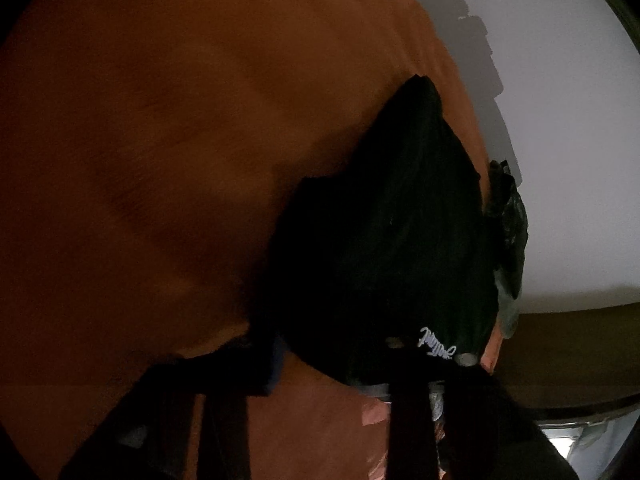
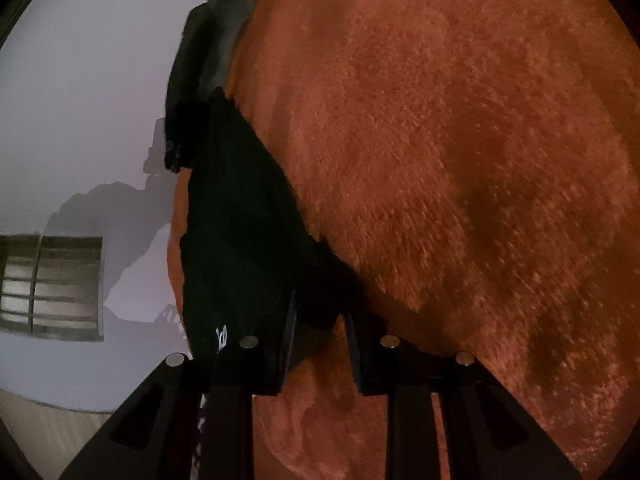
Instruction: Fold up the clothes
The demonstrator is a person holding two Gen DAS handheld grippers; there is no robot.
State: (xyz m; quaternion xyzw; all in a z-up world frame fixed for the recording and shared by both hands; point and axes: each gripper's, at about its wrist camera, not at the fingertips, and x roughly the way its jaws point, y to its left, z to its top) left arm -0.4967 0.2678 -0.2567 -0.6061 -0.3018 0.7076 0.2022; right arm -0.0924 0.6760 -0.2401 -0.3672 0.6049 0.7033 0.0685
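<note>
A black garment point(image 1: 380, 240) with a small white script logo point(image 1: 436, 344) lies dark against an orange fleecy blanket point(image 1: 160, 160). My left gripper point(image 1: 340, 376) is at the garment's near hem. Cloth fills the gap between its jaws and covers the right finger, so it looks shut on the hem. In the right wrist view the same black garment point(image 2: 240, 220) runs away to the upper left over the blanket point(image 2: 440, 160). My right gripper point(image 2: 322, 332) is shut on a corner of it, with a fold of cloth pinched between the pads. The logo point(image 2: 222, 336) shows just left of that grip.
A white wall point(image 1: 560, 160) with hard shadows stands beyond the blanket's edge. A slatted window or vent point(image 2: 52, 284) sits low on the wall point(image 2: 80, 100). A dark wooden edge point(image 1: 560, 360) runs at lower right. A dark glossy shape point(image 1: 510, 220) sits past the garment's far side.
</note>
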